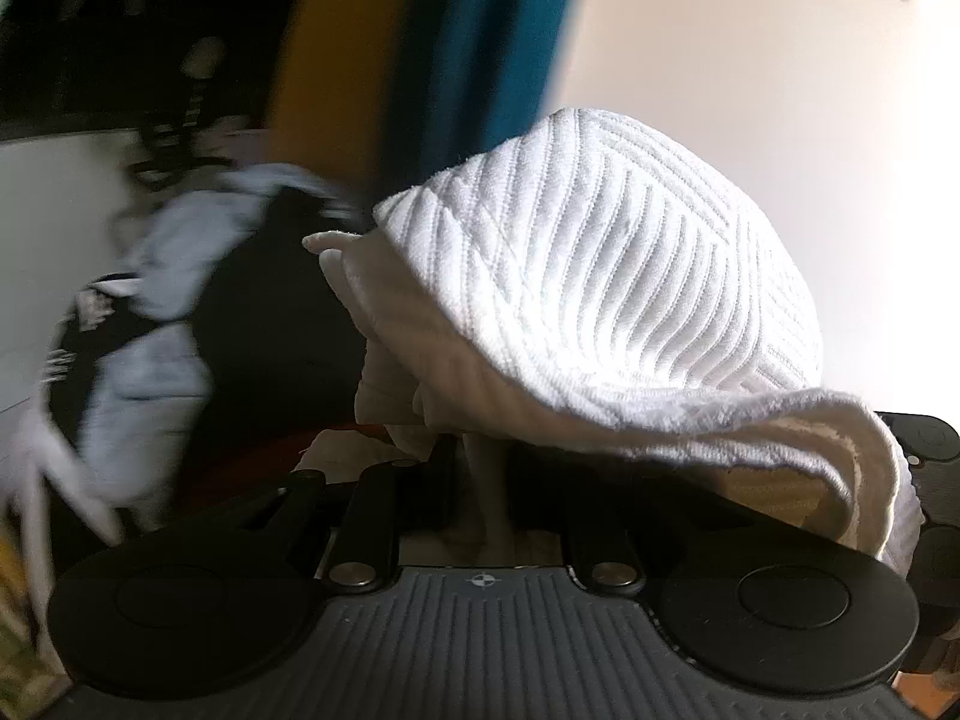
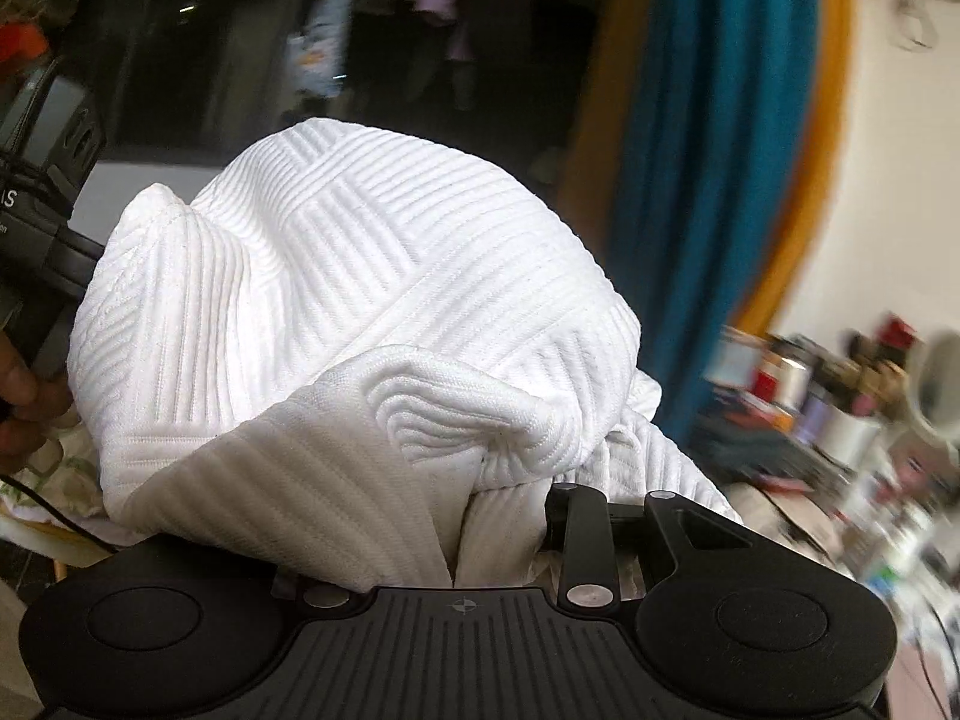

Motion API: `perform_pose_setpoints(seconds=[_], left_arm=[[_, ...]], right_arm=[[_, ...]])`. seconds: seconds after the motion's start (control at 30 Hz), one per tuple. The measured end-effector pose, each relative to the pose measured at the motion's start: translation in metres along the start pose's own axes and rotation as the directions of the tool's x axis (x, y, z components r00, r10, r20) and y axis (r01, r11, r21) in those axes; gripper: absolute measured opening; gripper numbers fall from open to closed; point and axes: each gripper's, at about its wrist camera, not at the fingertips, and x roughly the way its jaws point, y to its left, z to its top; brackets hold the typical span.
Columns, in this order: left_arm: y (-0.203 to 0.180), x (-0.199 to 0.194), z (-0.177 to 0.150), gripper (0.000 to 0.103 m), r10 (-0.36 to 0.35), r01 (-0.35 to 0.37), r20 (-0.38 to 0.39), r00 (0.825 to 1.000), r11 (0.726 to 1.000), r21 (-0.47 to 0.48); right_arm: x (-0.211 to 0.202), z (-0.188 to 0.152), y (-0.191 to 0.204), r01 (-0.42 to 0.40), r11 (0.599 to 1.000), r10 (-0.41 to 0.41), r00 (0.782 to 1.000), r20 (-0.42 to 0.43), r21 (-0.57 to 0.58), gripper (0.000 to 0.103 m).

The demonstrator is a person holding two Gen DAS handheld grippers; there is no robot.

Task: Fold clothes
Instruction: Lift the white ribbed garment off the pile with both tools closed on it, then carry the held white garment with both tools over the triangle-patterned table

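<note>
A white garment with a raised ribbed pattern point(image 1: 600, 288) is bunched up and lifted in the air. It drapes over my left gripper point(image 1: 486, 480), whose fingers are hidden under the cloth and seem closed on it. In the right wrist view the same white garment point(image 2: 360, 300) covers my right gripper point(image 2: 480, 516), which pinches a fold of it; the fingertips are hidden. The left gripper's body point(image 2: 42, 192) and the hand holding it show at the left edge of the right wrist view.
A blurred pile of pale blue and black clothes point(image 1: 162, 312) lies at the left. A teal and orange curtain point(image 2: 720, 180) hangs behind. A cluttered shelf of jars and bottles point(image 2: 840, 408) is at the right. A white wall point(image 1: 780, 90) is beyond.
</note>
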Motion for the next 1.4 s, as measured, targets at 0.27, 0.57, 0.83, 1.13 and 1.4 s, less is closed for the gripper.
perform_pose_setpoints(seconds=[0.27,0.57,0.83,1.13,1.4], left_arm=[[-0.163,0.04,-0.034,0.015,-0.18,0.186,-0.064,0.982,0.978,0.096],[-0.32,0.061,-0.072,0.015,-0.394,0.421,-0.166,0.904,0.888,0.184],[-0.405,0.08,-0.098,0.015,-0.56,0.625,-0.287,0.778,0.738,0.256],[-0.454,0.149,-0.113,0.015,-0.686,0.797,-0.413,0.599,0.563,0.22],[-0.472,0.217,-0.089,0.015,-0.705,0.83,-0.443,0.553,0.515,0.215]], right_arm=[[-0.138,-0.08,-0.062,0.177,0.979,-0.174,0.984,-0.032,0.102,0.03],[-0.299,-0.162,-0.085,0.408,0.895,-0.393,0.913,-0.112,0.183,0.03],[-0.394,-0.202,-0.077,0.608,0.751,-0.579,0.794,-0.187,0.258,0.03],[-0.438,-0.222,-0.077,0.779,0.573,-0.697,0.627,-0.348,0.254,0.029],[-0.402,-0.216,-0.14,0.829,0.499,-0.73,0.559,-0.393,0.252,0.029]])
